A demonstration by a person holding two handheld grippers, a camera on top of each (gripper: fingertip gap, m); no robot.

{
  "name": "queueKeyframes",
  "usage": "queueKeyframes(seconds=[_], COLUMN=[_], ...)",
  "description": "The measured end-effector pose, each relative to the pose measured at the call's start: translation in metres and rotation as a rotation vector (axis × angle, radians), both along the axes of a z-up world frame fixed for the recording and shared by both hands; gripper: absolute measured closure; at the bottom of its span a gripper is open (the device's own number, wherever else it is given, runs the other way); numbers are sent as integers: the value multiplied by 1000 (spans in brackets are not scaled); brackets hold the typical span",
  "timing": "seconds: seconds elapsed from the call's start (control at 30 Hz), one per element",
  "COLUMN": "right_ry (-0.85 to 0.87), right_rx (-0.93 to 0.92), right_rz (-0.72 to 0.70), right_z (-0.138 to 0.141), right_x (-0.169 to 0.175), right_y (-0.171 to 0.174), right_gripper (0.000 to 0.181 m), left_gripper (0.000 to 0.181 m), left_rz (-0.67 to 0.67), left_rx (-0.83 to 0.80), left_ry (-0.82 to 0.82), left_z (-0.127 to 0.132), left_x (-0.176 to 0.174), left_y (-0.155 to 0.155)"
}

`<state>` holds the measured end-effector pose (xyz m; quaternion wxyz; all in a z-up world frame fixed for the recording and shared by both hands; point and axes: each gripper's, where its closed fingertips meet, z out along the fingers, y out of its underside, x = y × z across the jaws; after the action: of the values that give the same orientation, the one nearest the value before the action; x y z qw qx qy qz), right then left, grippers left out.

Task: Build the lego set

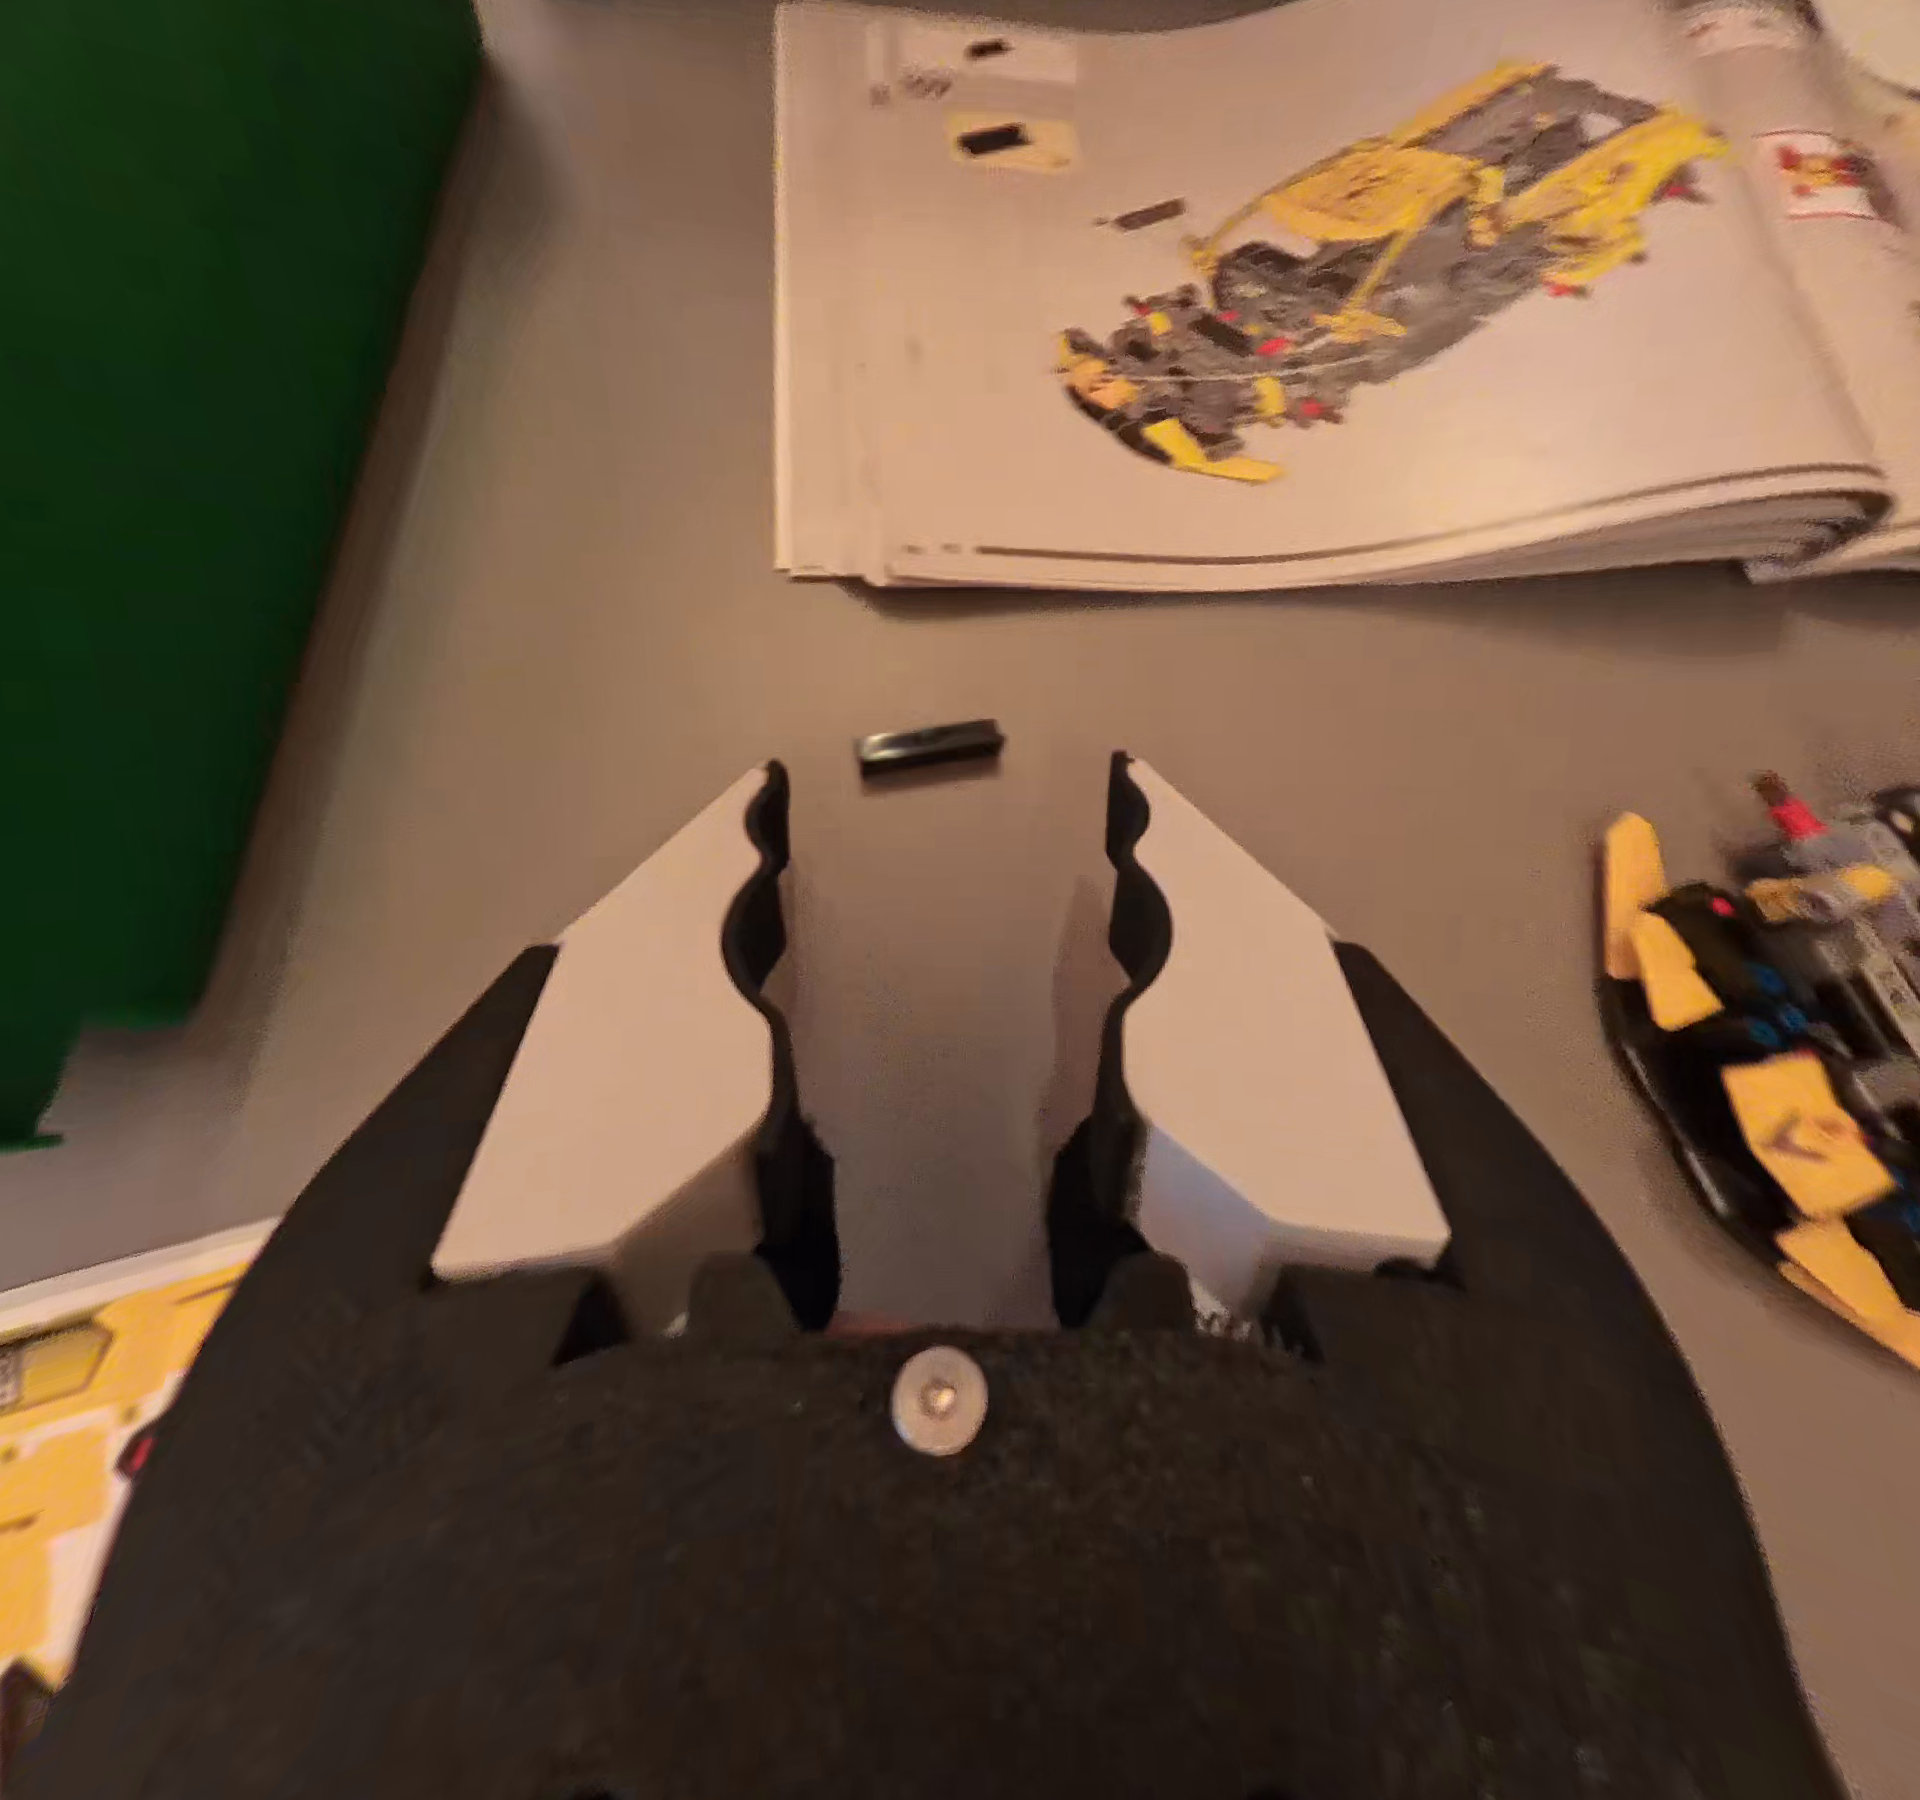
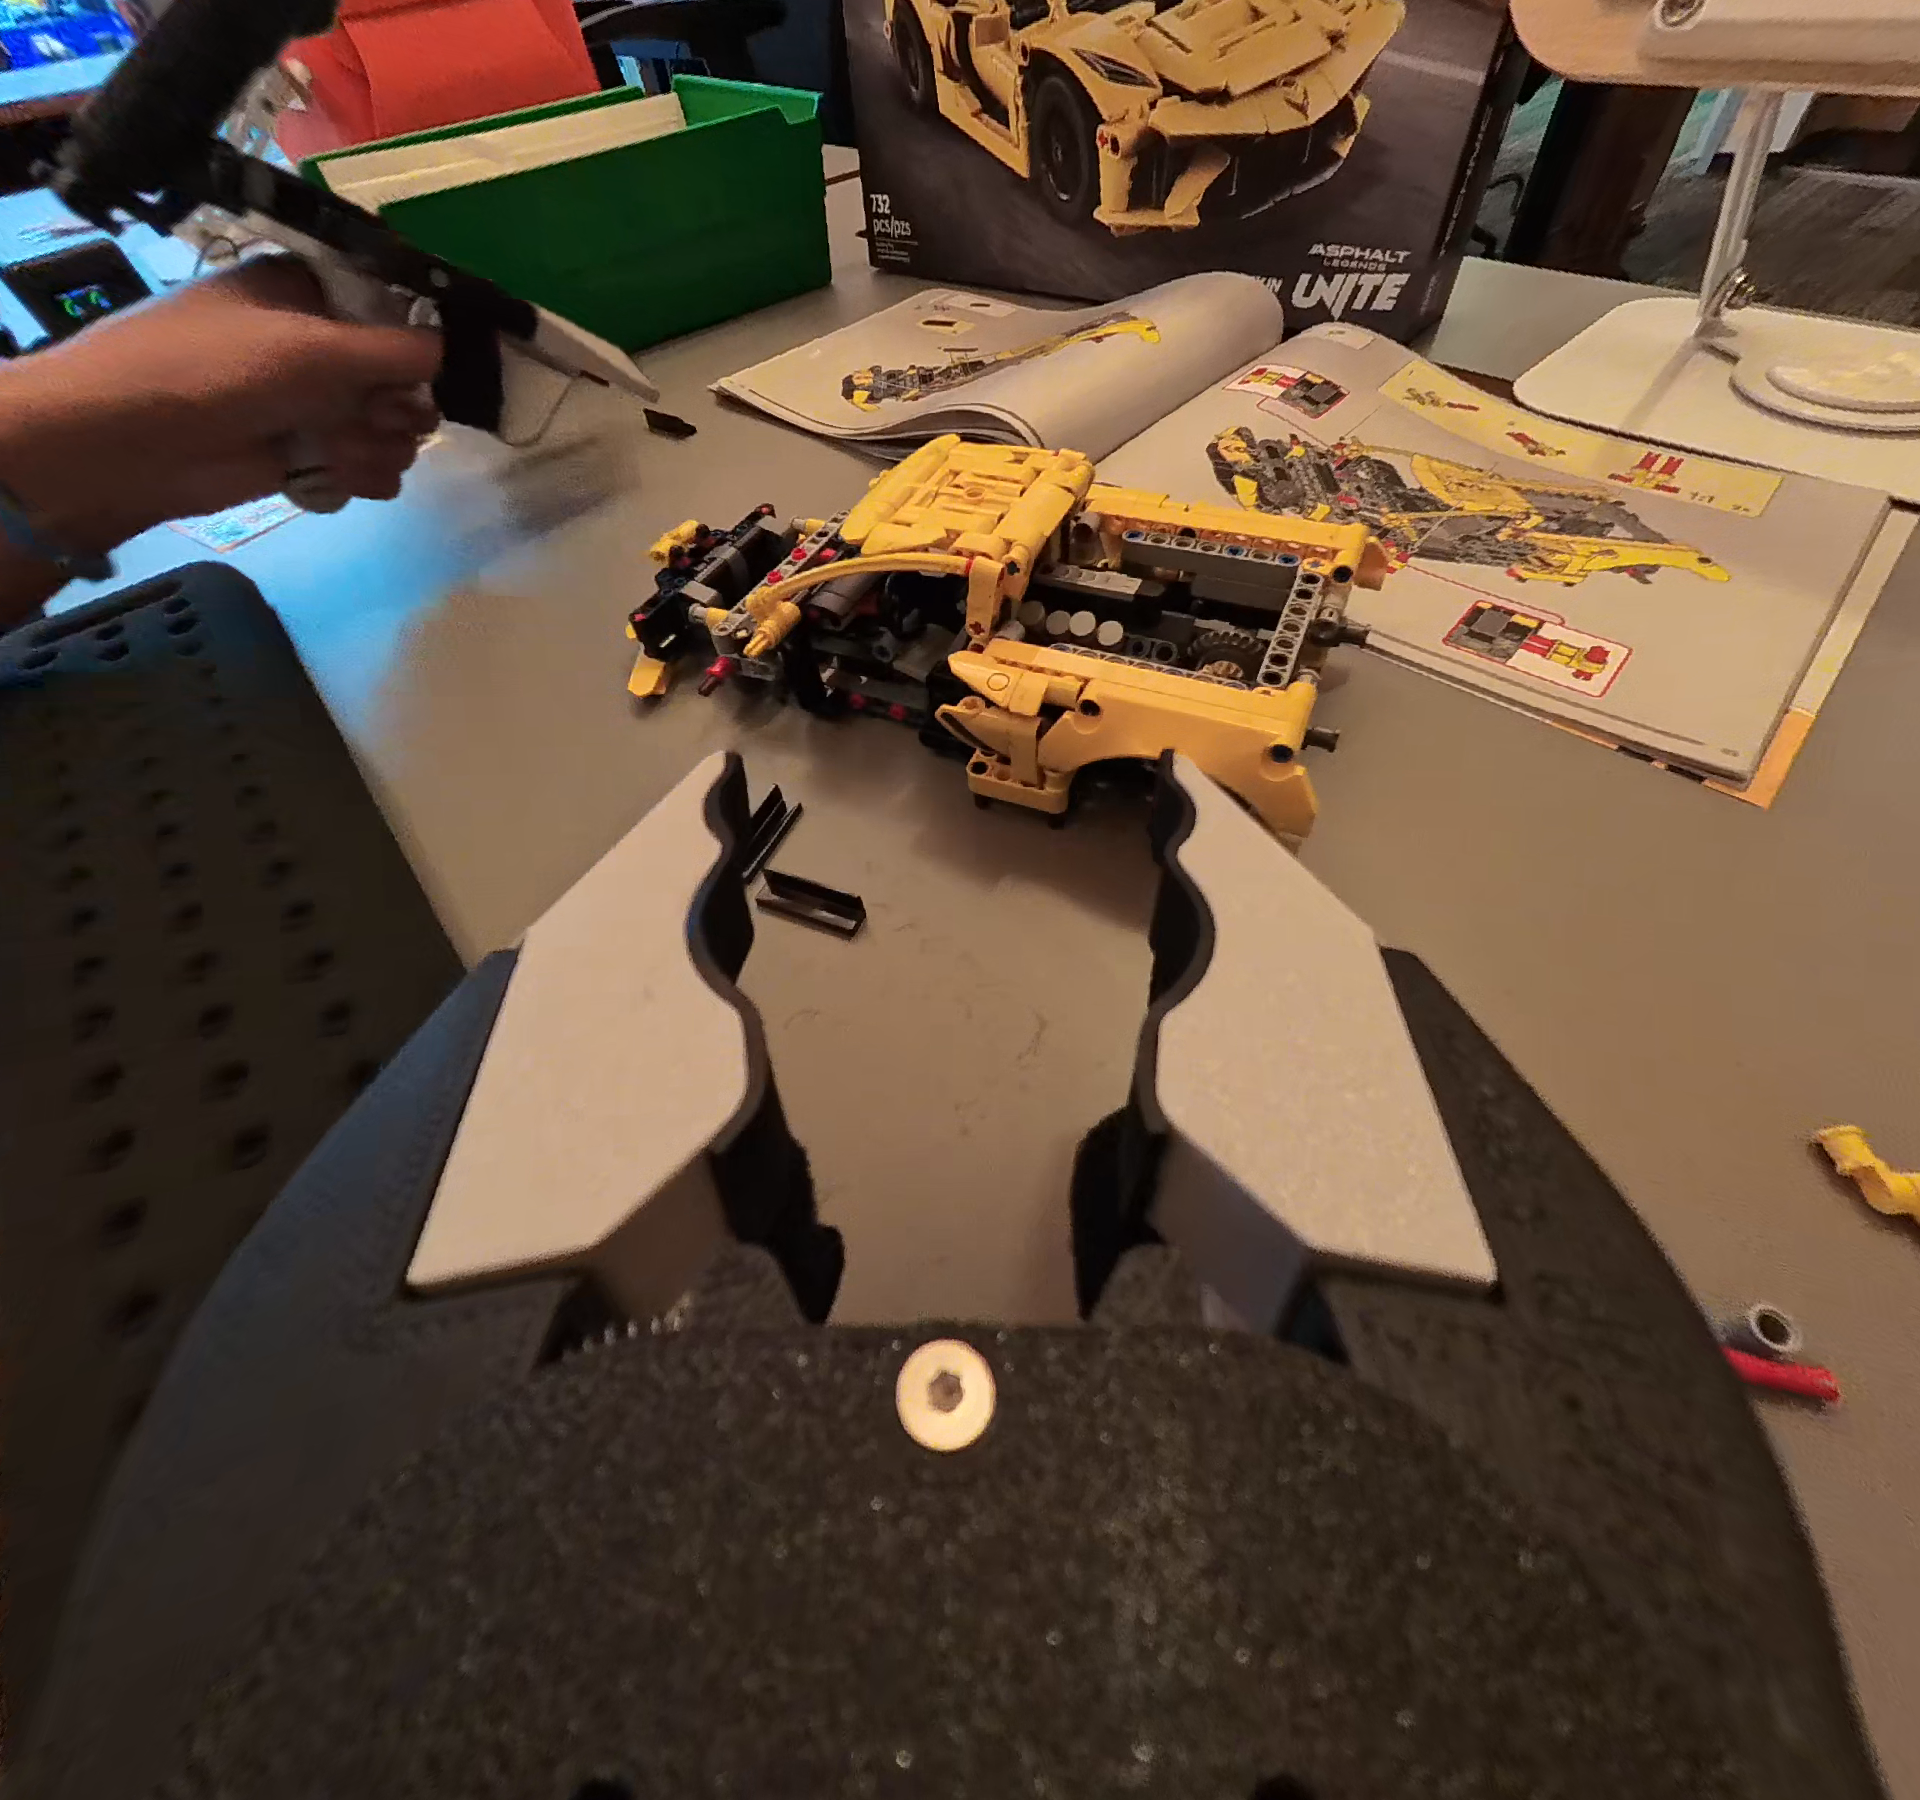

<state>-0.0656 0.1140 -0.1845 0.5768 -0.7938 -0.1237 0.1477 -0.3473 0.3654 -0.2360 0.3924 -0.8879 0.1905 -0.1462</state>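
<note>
A partly built yellow and black lego car (image 2: 997, 607) lies on the grey table; its front end shows at the right of the left wrist view (image 1: 1766, 1054). My left gripper (image 1: 943, 774) is open and empty, with a small black flat piece (image 1: 928, 744) on the table just beyond its fingertips. That piece (image 2: 668, 422) and the left gripper (image 2: 623, 379) also show at the far left of the right wrist view. My right gripper (image 2: 951, 784) is open and empty, just in front of the car. Two black pieces (image 2: 810, 903) lie by its left finger.
An open instruction booklet (image 1: 1299, 296) lies behind the black piece and beside the car (image 2: 1507, 545). A green bin (image 2: 623, 202), the set's box (image 2: 1164, 88) and a white stand (image 2: 1714, 348) are at the back. Loose yellow (image 2: 1870, 1174) and red (image 2: 1777, 1376) pieces lie right. A dark perforated chair back (image 2: 156, 867) stands left.
</note>
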Motion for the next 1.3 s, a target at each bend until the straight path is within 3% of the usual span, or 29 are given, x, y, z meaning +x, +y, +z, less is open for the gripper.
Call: queueKeyframes(seconds=[0.2, 0.23, 0.3, 0.4, 0.5, 0.63, 0.77, 0.87, 0.97, 1.17, 1.3], right_ry=[-3, -2, 0, 3, 11, 14, 10, 10, 10, 82, 135], right_rx=[-6, -7, -11, -13, -11, -12, -5, -2, -1, 59, 94], right_rz=[-5, -5, -2, 2, -1, -2, -1, -1, -1, 0, -27], right_z=[-1, -2, -2, -3, -2, -2, -1, -1, -1, 13, 21], right_x=[1, 1, 1, 0, 1, 1, 1, 1, 1, 5, 14], right_y=[1, 1, 1, 1, 1, 1, 0, 0, 0, -3, -5], right_gripper=[106, 106, 106, 106, 108, 108, 108, 108, 108, 109, 111], left_gripper=[119, 123, 149, 149, 148, 149, 148, 148, 148, 148, 148], left_rz=[26, 29, 9, -36, -206, -700, -1051, -1088, -1119, -1170, -1177], left_rx=[-51, -38, -9, -37, -15, 42, 8, -19, -24, 12, 30], left_ry=[44, 70, 124, 122, -67, -258, -145, -71, -88, -21, 74], left_z=[-22, -24, -25, -23, 15, 72, 43, 17, 12, -1, -16], left_x=[1, 1, 1, 6, 46, 135, 181, 203, 227, 274, 285], left_y=[16, 18, 19, 9, -28, -147, -246, -264, -280, -290, -289])
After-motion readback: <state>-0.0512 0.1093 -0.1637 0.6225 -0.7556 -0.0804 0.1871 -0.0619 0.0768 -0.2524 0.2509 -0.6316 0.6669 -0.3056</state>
